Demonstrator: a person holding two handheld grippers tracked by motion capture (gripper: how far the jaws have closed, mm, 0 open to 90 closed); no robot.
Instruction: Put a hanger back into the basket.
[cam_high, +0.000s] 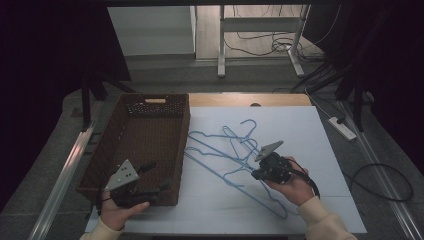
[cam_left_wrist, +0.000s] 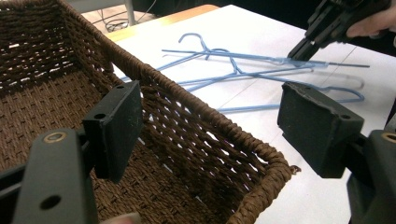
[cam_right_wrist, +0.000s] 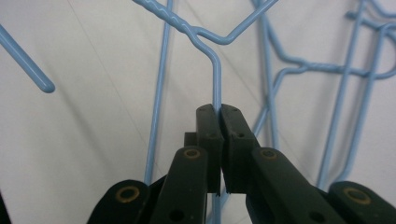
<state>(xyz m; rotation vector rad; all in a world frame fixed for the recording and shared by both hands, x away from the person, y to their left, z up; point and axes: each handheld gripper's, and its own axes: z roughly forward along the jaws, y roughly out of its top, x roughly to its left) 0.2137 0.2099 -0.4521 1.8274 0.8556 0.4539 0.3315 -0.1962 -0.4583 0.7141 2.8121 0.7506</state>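
Several light-blue wire hangers (cam_high: 220, 145) lie tangled on the white tabletop (cam_high: 300, 150), to the right of a brown wicker basket (cam_high: 135, 107). My right gripper (cam_high: 254, 174) is over the near part of the pile. In the right gripper view its jaws (cam_right_wrist: 219, 114) are shut on one hanger's wire (cam_right_wrist: 216, 79), just below a bend. My left gripper (cam_high: 157, 177) hovers at the basket's near right corner, open. In the left gripper view its pads (cam_left_wrist: 114, 130) straddle the basket rim (cam_left_wrist: 187, 107) with nothing between them. The right gripper (cam_left_wrist: 299, 51) and the hangers (cam_left_wrist: 243, 74) show beyond.
The inside of the basket that I can see holds nothing. A strip of bare wood (cam_high: 250, 100) edges the table's far side. On the floor to the right lie a power strip (cam_high: 342, 127) and cables (cam_high: 385, 180). A white frame's legs (cam_high: 221, 45) stand behind the table.
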